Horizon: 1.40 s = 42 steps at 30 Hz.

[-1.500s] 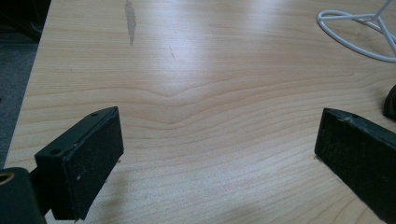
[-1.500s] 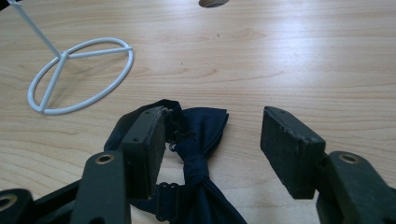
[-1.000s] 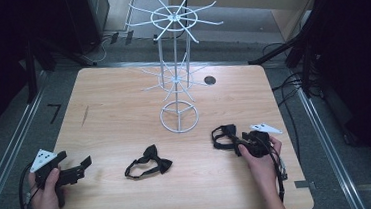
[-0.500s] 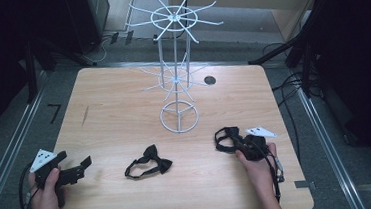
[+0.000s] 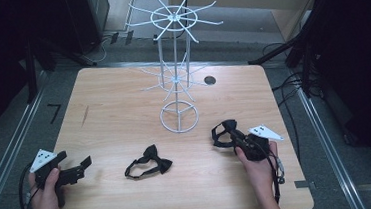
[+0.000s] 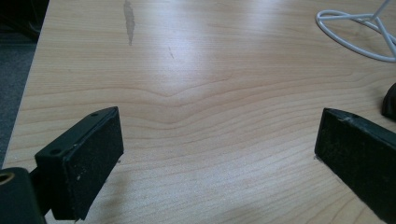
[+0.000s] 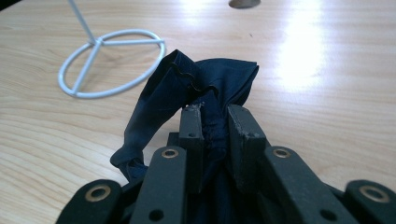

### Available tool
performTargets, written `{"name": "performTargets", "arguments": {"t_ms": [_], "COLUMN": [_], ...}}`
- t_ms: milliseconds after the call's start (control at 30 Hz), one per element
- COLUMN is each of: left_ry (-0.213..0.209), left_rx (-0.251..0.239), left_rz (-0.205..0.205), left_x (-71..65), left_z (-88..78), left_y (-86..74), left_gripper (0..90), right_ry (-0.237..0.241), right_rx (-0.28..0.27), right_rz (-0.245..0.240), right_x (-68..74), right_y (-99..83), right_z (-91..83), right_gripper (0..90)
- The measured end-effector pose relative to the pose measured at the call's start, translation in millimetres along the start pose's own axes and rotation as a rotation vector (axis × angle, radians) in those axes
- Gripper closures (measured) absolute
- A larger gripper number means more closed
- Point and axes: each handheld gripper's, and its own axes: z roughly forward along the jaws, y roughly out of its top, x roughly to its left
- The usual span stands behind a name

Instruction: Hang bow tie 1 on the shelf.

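Note:
A white wire display stand point(image 5: 175, 60) rises from the middle of the wooden table point(image 5: 123, 104), and its ring base point(image 7: 112, 63) lies ahead of my right gripper. My right gripper point(image 5: 236, 138) point(image 7: 214, 119) is shut on a dark navy bow tie point(image 5: 223, 133) point(image 7: 196, 88) near the table's right front. The tie's band hangs from the jaws to the wood. A second black bow tie point(image 5: 149, 162) lies flat at the front centre. My left gripper point(image 5: 78, 168) point(image 6: 215, 140) stands open over bare wood at the front left, nothing between its pads.
A round dark grommet hole point(image 5: 209, 80) sits behind the stand. Metal rails point(image 5: 321, 139) run along both sides of the table, with cables point(image 5: 287, 86) on the floor at the right. Bare wood lies between the stand and the left edge.
My right gripper has drawn back toward the table's front edge, bringing the navy bow tie with it. The left gripper and the black bow tie have stayed put.

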Motion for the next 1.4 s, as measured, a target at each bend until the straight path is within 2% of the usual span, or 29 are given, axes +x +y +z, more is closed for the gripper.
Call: {"name": "performTargets", "arguments": {"t_ms": [267,600,833,1067,1400], "left_ry": [-0.003,-0.003,-0.004,-0.004,-0.005], "left_rx": [0.002,0.007,0.007,0.007,0.008], "left_rz": [-0.001,-0.001,0.0,0.0,0.003], "left_x": [0.3,0.3,0.3,0.3,0.2], "left_z": [0.1,0.3,0.3,0.3,0.5], "left_y": [0.1,0.3,0.3,0.3,0.3], "left_gripper": [1.5,1.5,1.5,1.5,1.5], "right_ry": [0.02,0.022,0.03,0.044,0.054], "right_rx": [-0.06,-0.118,-0.141,-0.163,-0.171], "right_rz": [-0.033,-0.055,-0.071,-0.066,-0.076], "right_x": [13.7,21.6,27.9,33.1,38.7], "right_y": [12.3,24.9,31.1,36.4,39.7], "right_z": [-8.2,-14.3,-17.9,-19.9,-22.2], "right_gripper": [77.9,77.9,77.9,77.9,77.8]}}
